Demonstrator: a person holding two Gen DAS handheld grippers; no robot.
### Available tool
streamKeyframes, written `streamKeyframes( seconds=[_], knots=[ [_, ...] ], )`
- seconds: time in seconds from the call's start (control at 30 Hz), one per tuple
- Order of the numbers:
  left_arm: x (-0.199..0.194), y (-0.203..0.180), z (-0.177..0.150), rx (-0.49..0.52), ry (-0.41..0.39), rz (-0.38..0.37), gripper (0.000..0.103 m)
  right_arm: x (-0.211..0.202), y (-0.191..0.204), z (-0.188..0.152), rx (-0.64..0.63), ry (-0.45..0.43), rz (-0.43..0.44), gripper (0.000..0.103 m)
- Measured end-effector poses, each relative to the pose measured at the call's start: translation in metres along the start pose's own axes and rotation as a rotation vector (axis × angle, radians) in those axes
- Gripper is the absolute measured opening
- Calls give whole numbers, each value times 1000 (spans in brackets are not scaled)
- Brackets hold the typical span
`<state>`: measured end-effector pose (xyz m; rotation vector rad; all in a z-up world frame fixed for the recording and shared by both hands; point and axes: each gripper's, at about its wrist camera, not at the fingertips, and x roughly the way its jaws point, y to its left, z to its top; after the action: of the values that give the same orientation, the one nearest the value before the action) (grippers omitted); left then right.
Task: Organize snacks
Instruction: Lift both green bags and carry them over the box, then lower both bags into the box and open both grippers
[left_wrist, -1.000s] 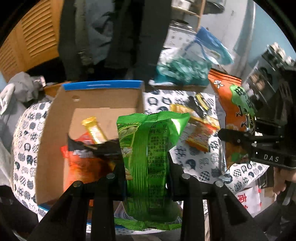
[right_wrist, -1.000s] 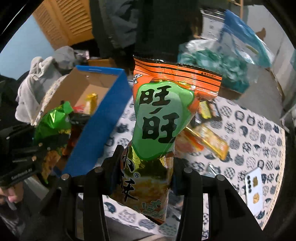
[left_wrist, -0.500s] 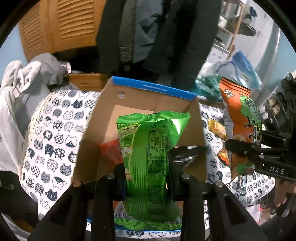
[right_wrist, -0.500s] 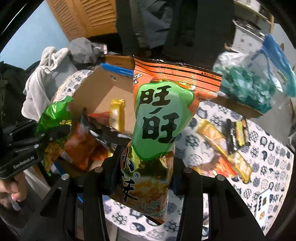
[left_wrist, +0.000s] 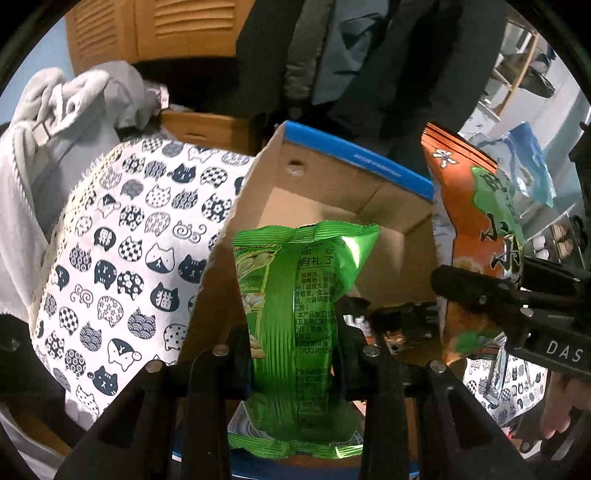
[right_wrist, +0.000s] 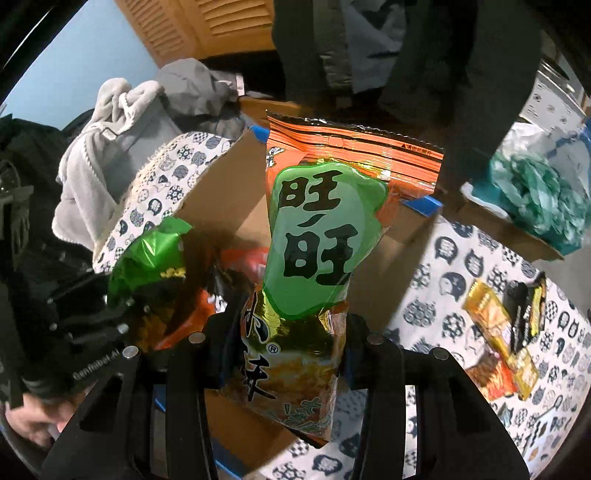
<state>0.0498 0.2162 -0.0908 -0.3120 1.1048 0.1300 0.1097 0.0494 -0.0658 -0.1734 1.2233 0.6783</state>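
Observation:
My left gripper (left_wrist: 295, 350) is shut on a green snack bag (left_wrist: 299, 295) and holds it upright over the open cardboard box (left_wrist: 332, 199) with a blue rim. My right gripper (right_wrist: 288, 332) is shut on an orange and green snack bag (right_wrist: 314, 251), held upright over the box's right side (right_wrist: 391, 266). Each gripper shows in the other's view: the right one with its orange bag (left_wrist: 476, 236) at the right, the left one with its green bag (right_wrist: 155, 247) at the left. Red and dark packets (right_wrist: 243, 266) lie inside the box.
A cat-print cloth (left_wrist: 122, 236) covers the table. Loose snack packets (right_wrist: 498, 332) lie on the cloth right of the box. A bag of teal candies (right_wrist: 535, 195) sits at the back right. Grey clothes (left_wrist: 66, 110) are heaped at the left; dark coats hang behind.
Both grippers have moved left with their bags. The box has shifted from the left of both views to the centre, under the bags. The loose packets now lie off to the right.

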Motion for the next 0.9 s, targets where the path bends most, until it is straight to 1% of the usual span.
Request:
streamKeyframes(
  seconds=[0.17,0.3,0.47,0.57,0.63,0.67,0.7,0.73,0.77,0.8,0.87,0.9],
  knots=[
    [8,7,-1,-17,13,1,32,25,11,5,-3,52,30,42],
    [16,8,-2,-20,39,-5,32,42,17,6,-12,97,44,42],
    [22,10,-4,-16,62,13,33,52,19,7,-16,121,54,44],
    [23,12,-5,-25,69,15,34,56,19,8,0,131,75,46],
    [21,13,-5,-28,68,20,43,56,21,9,-1,129,71,49],
    [20,13,-5,-28,65,25,46,54,22,9,-1,124,64,56],
    [17,14,-5,-29,57,30,52,52,22,9,-2,118,61,63],
    [13,14,-5,-30,46,38,55,49,21,9,-2,107,56,66],
    [10,14,-5,-31,36,39,56,45,20,9,2,99,49,70],
    [6,14,-5,-33,27,33,56,42,19,9,6,91,42,72],
    [0,13,-5,-34,18,23,58,33,15,8,15,79,40,73],
    [-3,11,-5,-31,12,21,61,31,15,8,17,75,37,74]
  ],
)
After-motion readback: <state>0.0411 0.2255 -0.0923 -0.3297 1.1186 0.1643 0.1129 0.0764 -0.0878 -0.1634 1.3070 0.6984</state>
